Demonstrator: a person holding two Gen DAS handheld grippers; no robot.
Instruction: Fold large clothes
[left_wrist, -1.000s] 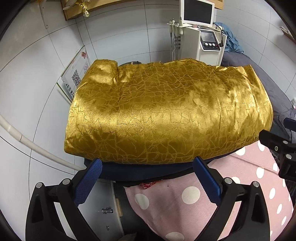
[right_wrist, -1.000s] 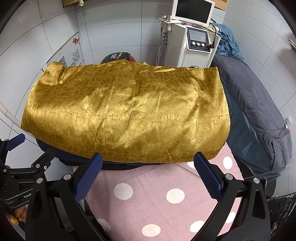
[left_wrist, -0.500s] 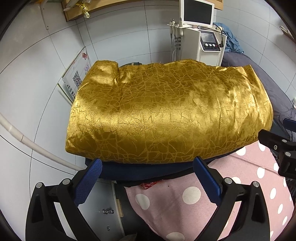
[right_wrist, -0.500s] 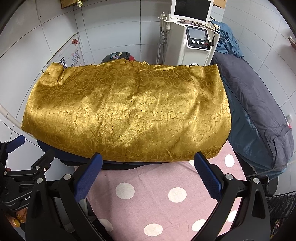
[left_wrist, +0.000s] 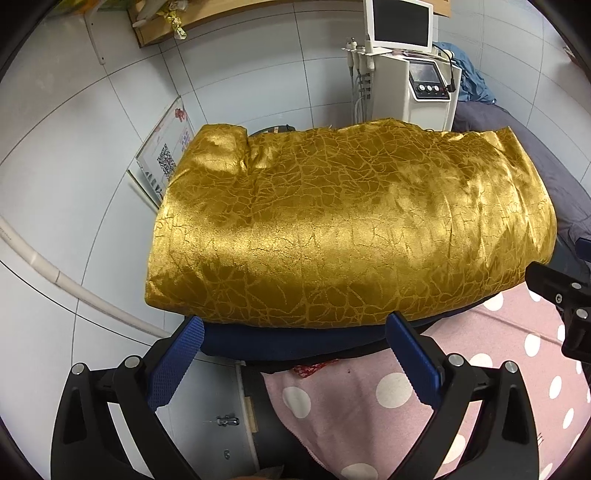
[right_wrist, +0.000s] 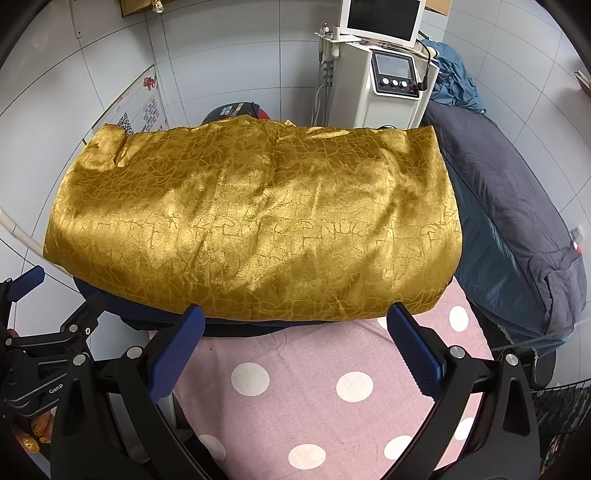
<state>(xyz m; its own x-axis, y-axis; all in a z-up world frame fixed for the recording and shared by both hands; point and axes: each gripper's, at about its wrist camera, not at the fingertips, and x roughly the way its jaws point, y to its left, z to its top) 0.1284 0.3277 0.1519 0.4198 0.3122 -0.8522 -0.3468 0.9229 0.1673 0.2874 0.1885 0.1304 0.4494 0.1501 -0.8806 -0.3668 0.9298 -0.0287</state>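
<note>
A large shiny gold garment (left_wrist: 351, 229) lies folded into a wide rectangle on a dark blue layer (left_wrist: 295, 338), across a table covered with a pink polka-dot cloth (left_wrist: 369, 398). It also shows in the right wrist view (right_wrist: 255, 225). My left gripper (left_wrist: 293, 356) is open and empty, just short of the garment's near edge at its left half. My right gripper (right_wrist: 293, 349) is open and empty, just short of the near edge at its right half. The left gripper's body shows in the right wrist view (right_wrist: 40, 354).
A white machine with a screen (right_wrist: 380, 77) stands behind the table. A grey and teal duvet (right_wrist: 517, 229) lies to the right. A white tiled wall with a poster (left_wrist: 166, 158) and a pipe (left_wrist: 66, 284) is at the left. A black wire basket (right_wrist: 561, 417) sits bottom right.
Both grippers have drawn back and risen slightly, so the garment sits a little farther away. The garment has not moved. Both grippers stay open.
</note>
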